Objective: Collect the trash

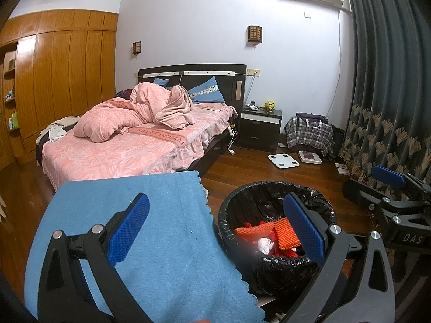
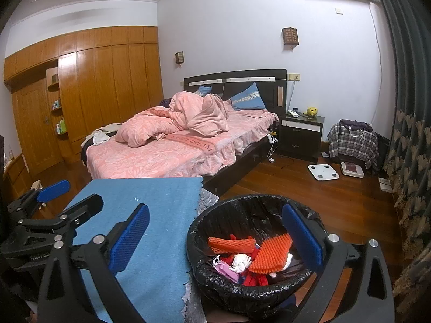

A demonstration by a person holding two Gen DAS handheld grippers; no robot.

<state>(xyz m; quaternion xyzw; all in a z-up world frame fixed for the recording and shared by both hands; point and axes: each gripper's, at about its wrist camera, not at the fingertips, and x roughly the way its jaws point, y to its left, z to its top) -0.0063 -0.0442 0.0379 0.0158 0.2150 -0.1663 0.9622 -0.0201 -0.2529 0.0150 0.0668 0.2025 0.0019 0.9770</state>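
Pink scrap (image 2: pixel 227 269) in bin (image 2: pixel 204 223), right wrist view only.

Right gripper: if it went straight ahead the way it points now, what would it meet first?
Probably the near rim of the bin, beside the blue cloth; the right gripper is open and empty. Depth is uncertain.

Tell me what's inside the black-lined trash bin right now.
Inside the trash bin: orange foam netting, a crumpled white tissue, red scraps and a pink piece. Whatever lies beneath that pile is covered.
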